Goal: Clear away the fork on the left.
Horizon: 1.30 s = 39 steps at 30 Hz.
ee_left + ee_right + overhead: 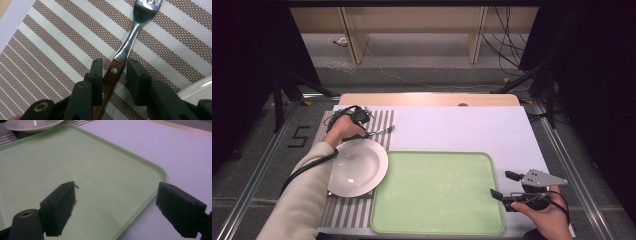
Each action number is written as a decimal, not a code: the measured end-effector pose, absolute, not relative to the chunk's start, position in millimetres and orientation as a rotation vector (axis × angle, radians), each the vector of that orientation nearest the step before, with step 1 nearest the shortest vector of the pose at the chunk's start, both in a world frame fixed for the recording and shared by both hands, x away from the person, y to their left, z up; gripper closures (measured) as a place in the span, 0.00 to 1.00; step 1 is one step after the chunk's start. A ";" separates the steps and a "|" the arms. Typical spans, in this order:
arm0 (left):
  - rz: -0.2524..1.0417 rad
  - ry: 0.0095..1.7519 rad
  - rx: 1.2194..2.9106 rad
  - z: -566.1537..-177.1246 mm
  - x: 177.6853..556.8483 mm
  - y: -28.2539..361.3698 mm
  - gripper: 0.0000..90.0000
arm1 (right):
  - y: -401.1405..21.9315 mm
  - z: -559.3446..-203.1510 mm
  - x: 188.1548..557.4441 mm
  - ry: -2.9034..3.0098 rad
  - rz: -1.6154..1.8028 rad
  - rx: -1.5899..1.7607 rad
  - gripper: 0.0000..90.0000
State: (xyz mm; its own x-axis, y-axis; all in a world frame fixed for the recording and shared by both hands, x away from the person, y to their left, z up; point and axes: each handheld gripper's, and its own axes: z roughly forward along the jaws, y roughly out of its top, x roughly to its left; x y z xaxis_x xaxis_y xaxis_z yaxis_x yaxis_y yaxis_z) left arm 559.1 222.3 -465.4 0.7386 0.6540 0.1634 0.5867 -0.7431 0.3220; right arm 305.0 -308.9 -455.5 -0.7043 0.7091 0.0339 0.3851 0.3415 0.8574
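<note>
Left gripper (112,82) jaws straddle the fork (125,47) at its wooden handle, apart, one jaw touching, other with a gap; fork flat on the striped placemat (50,50), plate (197,91) just beside the far jaw. I'd centre the handle, then close square so it doesn't twist. Right gripper (116,207) jaws wide apart, empty, over the green tray (75,157) corner on the desk (150,145).

A: The left arm wears a pale cream sleeve (297,200); a black cable runs along it to the left gripper (113,75).

B: Its jaws are matte black blocks with small screw holes and brass-ringed pivots. The right gripper (503,185) carries a grey three-cornered plate on top
</note>
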 end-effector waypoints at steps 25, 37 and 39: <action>0.360 0.941 2.733 -464.9 558.5 221.0 0.80 | -308.9 -455.4 304.7 2.267 1.303 0.966 0.19; 0.357 0.929 2.754 -464.8 556.6 220.3 0.85 | -308.9 -455.3 304.6 2.266 1.303 0.965 0.19; 0.354 0.931 2.751 -464.8 556.7 220.5 0.85 | -308.8 -455.2 304.6 2.267 1.302 0.964 0.19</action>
